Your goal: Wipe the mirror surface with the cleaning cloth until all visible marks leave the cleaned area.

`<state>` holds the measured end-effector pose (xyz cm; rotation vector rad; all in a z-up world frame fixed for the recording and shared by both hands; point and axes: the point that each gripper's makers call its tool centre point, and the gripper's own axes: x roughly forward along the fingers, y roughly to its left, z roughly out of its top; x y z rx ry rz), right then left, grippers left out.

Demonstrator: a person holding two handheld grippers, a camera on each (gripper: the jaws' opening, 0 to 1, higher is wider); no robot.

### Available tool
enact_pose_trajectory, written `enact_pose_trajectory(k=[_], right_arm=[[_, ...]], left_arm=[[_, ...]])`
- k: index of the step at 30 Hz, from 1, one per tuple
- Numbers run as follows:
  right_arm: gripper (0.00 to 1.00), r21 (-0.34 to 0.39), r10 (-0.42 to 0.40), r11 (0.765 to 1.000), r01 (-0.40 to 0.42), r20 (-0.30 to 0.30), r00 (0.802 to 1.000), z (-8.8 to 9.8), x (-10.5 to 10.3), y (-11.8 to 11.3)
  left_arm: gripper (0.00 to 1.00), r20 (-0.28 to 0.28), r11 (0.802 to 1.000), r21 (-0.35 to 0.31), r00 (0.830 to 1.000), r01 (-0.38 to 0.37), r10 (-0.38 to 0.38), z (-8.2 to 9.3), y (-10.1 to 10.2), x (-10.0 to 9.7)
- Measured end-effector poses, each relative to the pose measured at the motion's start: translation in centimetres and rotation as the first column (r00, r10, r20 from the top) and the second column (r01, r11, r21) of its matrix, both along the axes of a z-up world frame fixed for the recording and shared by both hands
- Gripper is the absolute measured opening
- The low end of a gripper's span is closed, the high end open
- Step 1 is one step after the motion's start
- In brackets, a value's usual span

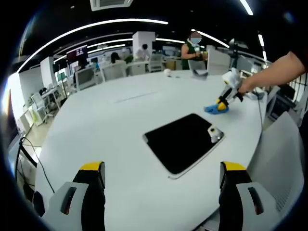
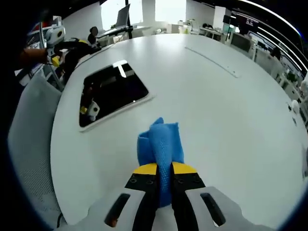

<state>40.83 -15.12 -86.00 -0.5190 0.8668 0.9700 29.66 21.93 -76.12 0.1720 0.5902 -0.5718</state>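
We have the blue cloth (image 2: 160, 144) pinched between the jaws of our right gripper (image 2: 164, 174), which are closed tight on a bunched fold of it, and it rests on the white table (image 2: 231, 125) near the mirror (image 2: 113, 94) but apart from it. In the left gripper view the same right gripper (image 1: 222, 102) sits beyond the far corner of the mirror (image 1: 184, 141) with the cloth (image 1: 212, 109) under its tip. Our left gripper (image 1: 162, 177) hangs over the near side of the table (image 1: 96, 125), jaws spread wide and holding nothing. The mirror lies flat, a dark rounded rectangle reflecting the ceiling lights; we cannot make out any marks on it at this size. We judge that we are at the step of bringing the cloth to the glass, with wiping not yet begun. The next move calls for sliding the cloth onto the mirror and pressing it flat, then sweeping it across the whole pane, perhaps with the left gripper steadying the frame.
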Motion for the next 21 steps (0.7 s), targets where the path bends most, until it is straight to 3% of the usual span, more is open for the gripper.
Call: enact_pose_trajectory(k=[6,8,9,13,17,19,21], right_arm=[[0.06,0.010,-0.013,1.000,0.013,0.005,1.000,0.1,-0.1,0.2],[0.12,0.056,-0.038,0.998,0.040,-0.037,0.999,0.1,-0.5,0.5],[0.17,0.064,-0.040,0.997,0.043,-0.041,0.998,0.2,-0.5,0.6],[0.57,0.080,-0.066,0.995,0.063,0.028,0.997,1.0,0.4,0.9],[0.78,0.197,-0.134,0.974,0.115,0.090,0.987,3.0,2.1,1.6],[0.89,0.256,-0.155,0.958,0.128,0.085,0.984,3.9,2.1,2.1],[0.98,0.248,-0.159,0.959,0.134,0.084,0.984,3.8,2.1,1.9]], left_arm=[[1.00,-0.001,1.000,-0.002,1.000,-0.002,0.002,0.1,0.0,-0.2],[1.00,0.000,1.000,-0.004,1.000,-0.002,0.002,0.1,0.0,-0.2],[1.00,0.001,1.000,-0.004,1.000,-0.002,0.002,0.1,0.1,-0.1],[1.00,0.005,1.000,-0.007,1.000,-0.001,0.001,0.1,0.0,0.1],[1.00,0.011,1.000,-0.007,1.000,0.000,0.000,0.2,0.0,0.2],[1.00,0.014,1.000,-0.008,1.000,0.000,0.000,0.4,0.0,0.2],[1.00,0.016,1.000,-0.007,1.000,0.000,0.000,0.4,0.0,0.2]])
